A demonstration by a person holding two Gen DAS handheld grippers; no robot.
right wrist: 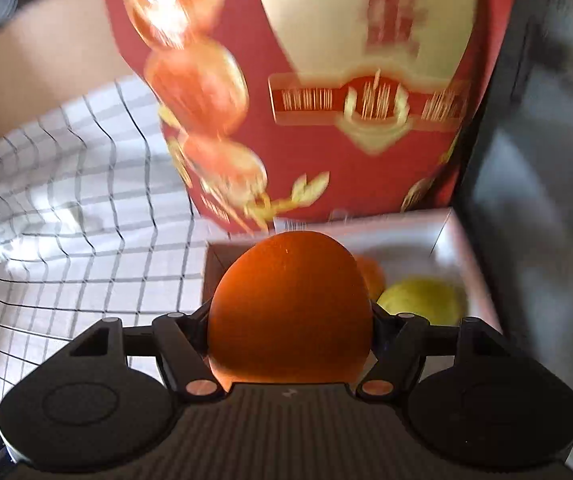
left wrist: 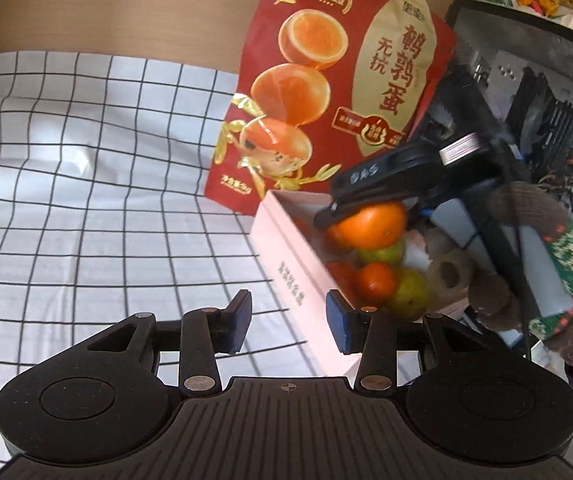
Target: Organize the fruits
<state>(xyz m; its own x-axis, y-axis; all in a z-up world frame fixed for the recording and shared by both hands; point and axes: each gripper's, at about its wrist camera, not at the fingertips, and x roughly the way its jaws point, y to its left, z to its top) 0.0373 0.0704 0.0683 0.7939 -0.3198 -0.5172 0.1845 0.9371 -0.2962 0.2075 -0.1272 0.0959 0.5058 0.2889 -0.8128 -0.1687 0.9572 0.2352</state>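
Note:
My right gripper [right wrist: 290, 312] is shut on a large orange [right wrist: 290, 304] and holds it over the near end of a pink box [right wrist: 468, 236]. The box also shows in the left wrist view [left wrist: 286, 256]. There the right gripper [left wrist: 362, 208] holds the orange [left wrist: 370, 226] above the box's fruit: a small orange [left wrist: 376, 282], a green fruit [left wrist: 380, 254] and a yellow-green fruit [left wrist: 408, 292]. In the right wrist view a small orange [right wrist: 372, 276] and a yellow-green fruit [right wrist: 422, 300] lie in the box. My left gripper [left wrist: 288, 326] is open and empty beside the box's left wall.
A red snack bag [left wrist: 326, 92] stands behind the box, also in the right wrist view [right wrist: 326, 80]. A checked cloth [left wrist: 86, 200] covers the table. A plush bear [left wrist: 526, 280] and a black computer case [left wrist: 534, 80] are to the right of the box.

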